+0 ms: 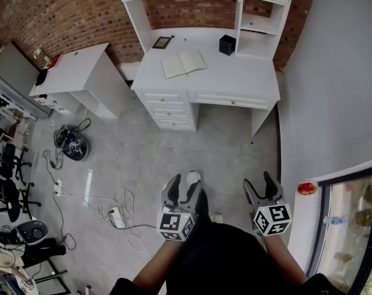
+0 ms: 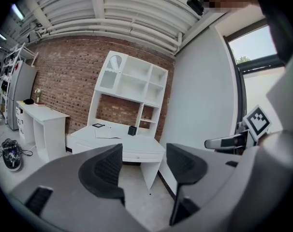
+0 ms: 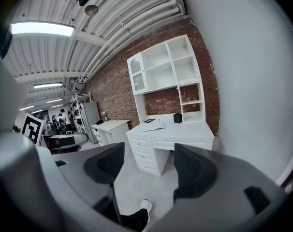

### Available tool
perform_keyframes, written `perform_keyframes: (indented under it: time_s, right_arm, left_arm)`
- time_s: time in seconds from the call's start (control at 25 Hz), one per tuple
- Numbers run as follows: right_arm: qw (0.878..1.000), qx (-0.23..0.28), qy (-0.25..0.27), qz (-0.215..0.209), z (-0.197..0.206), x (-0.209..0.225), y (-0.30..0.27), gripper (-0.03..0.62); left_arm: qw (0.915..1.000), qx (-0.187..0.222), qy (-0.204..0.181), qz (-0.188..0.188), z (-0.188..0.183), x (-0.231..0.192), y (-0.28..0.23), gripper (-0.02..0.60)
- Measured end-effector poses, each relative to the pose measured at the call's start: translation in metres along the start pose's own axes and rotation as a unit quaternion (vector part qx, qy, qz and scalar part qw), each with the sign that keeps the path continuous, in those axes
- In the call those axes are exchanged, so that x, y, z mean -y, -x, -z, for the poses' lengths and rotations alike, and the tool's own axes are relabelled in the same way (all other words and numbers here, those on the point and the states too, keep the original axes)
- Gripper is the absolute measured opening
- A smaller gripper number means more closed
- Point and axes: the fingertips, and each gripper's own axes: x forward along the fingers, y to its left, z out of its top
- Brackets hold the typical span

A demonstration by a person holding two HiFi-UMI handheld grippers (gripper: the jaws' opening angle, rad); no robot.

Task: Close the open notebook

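White desk [image 1: 235, 72] is seen well ahead, with the open notebook [image 1: 183, 63] laid flat on it, spread crosswise. Both grippers are held apart-jawed and empty; the left gripper [image 1: 184, 189] is judged better lined up than the right gripper [image 1: 261, 189].

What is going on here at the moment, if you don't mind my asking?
A person stands on the floor, well back from the white desk, holding a two-jaw tool in each hand. The left tool and the right tool both have their jaws apart with nothing between them. The notebook lies open on the desk, near a small black box. Nothing has been touched yet; closing it has not begun.
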Motion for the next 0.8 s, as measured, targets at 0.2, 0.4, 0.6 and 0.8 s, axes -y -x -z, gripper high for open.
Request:
perform_keyframes:
  time_s: [0.2,0.4,0.6,0.8]
  right_arm:
    - [1.0,-0.019,0.007,-0.01,-0.01,0.004,-0.046,0.305]
    - [1.0,-0.018,0.008,-0.004,-0.042,0.016,-0.103,0.305]
    - [1.0,-0.019,0.018,0.002,-0.083,0.031,-0.177,0.305]
    - [0.999,-0.034,0.021,0.003,-0.116,0.027,-0.24,0.305]
  left_arm:
    - [1.0,-0.004,0.005,0.004,-0.013,-0.026,-0.043,0.262]
    - [1.0,-0.003,0.006,-0.007,-0.037,-0.071,-0.091,0.262]
    - [0.9998,0.007,0.01,-0.014,-0.068,-0.121,-0.154,0.262]
    - [0.9998,-0.004,0.011,-0.013,-0.1,-0.165,-0.2,0.262]
